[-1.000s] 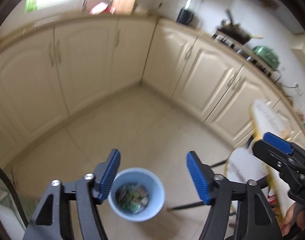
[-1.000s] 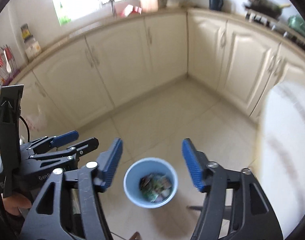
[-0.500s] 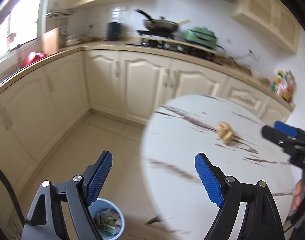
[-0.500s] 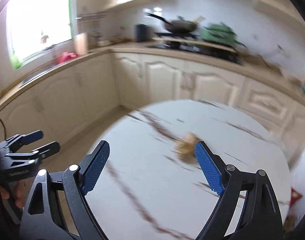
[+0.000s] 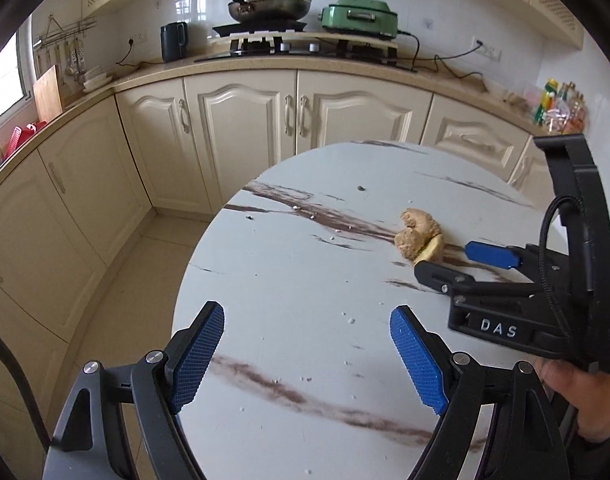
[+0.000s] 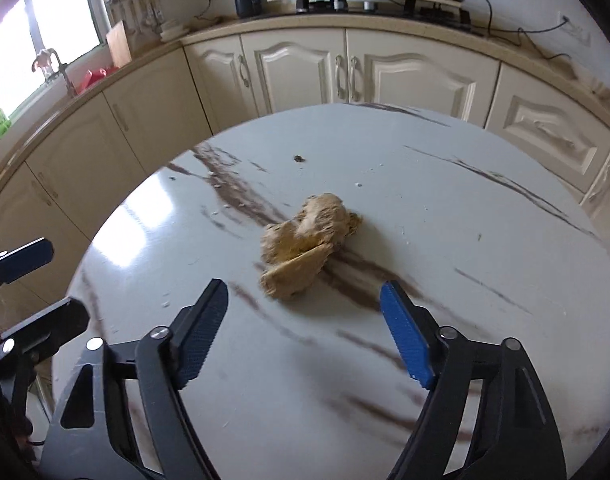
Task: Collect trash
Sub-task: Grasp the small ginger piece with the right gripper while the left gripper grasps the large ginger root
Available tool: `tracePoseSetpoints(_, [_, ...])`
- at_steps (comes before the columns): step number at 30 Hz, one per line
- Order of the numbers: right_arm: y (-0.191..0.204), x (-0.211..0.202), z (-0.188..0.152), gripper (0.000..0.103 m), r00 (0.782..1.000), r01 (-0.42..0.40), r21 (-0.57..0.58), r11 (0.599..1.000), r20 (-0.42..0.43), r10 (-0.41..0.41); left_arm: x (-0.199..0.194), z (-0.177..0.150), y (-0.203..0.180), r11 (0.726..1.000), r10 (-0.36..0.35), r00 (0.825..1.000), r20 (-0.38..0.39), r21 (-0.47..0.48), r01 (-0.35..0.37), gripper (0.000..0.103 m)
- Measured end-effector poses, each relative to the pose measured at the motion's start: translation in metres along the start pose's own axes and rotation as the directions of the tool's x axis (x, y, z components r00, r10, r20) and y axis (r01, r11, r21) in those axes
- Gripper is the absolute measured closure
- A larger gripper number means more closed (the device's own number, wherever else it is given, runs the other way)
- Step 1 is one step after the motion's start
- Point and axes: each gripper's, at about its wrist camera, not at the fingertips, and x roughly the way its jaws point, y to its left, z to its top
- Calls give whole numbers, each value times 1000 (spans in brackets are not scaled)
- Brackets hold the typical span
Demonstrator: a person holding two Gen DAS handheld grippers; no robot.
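Right gripper [image 6: 303,330]: its two blue-padded fingers [image 6: 405,338] are spread, having just narrowed somewhat, with nothing between them. At 12 o'clock from the pads, near but not touching, lies one crumpled tan-brown scrap of paper or peel trash [image 6: 307,240]; the material cannot be told, and whether it is one piece or two stacked pieces is unclear. It rests near the middle of one round white marble-patterned table with brown veins [image 6: 445,208].

Left gripper [image 5: 307,354]: its two blue-padded fingers [image 5: 197,354] are also spread and empty, over bare tabletop at the table's near edge. In this view the scrap [image 5: 419,232] sits at 1 o'clock, with the right gripper's tips [image 5: 457,262] just beside it.

Judged step: approach for pickup by the right gripper. A sound execution would lower the pads to straddle the scrap across its narrow width, tips close to the table, then close gently, since the piece looks light and crumbly and could slide or shed bits. A few white crumbs [image 5: 349,320] dot the surface.

Beyond: one cream cabinet run [image 5: 241,128], one black kettle [image 5: 173,40], one frying pan [image 5: 273,6], one green electric cooker [image 5: 359,16].
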Motion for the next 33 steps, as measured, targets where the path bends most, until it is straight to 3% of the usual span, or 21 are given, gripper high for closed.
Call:
tracePoseSetpoints(4, [-2,10,0,54,999,-28,-26,999,-15,28,27,16,-9,1000,-18,1000,-23,-13,18,21])
tracePoseSetpoints(6, [-2,9,-2,71,999,-40,-46,998,-17,39,38,24,-13,1000,-30,999,-30,-8,30,21])
tracePoseSetpoints(10, [-9,7,-3,71,1000,-10,-73,997,-4,10,58,38,-25,997,-69,997,-38,17,70,21])
tracePoseSetpoints(14, [-35,-7,-2,71,1000,-1,-20,1000,18,1,89,52,-35,992,-123,990,-66,15,124,21])
tracePoseSetpoints(25, [-81,-21,-8,71,1000,-13,62,998,25,12,165,80,-90,982,-88,991,-99,156,103,21])
tracePoseSetpoints(27, [-85,-20,-9,71,1000,-16,69,997,25,14,173,81,-95,981,-83,992,-97,170,99,24])
tracePoseSetpoints(30, [-88,-20,-10,71,999,-30,77,997,25,29,182,80,-100,976,-113,989,-91,174,128,55])
tracePoseSetpoints(33, [-88,-21,-11,71,999,-39,79,996,28,37,183,79,-97,974,-122,988,-96,178,138,60])
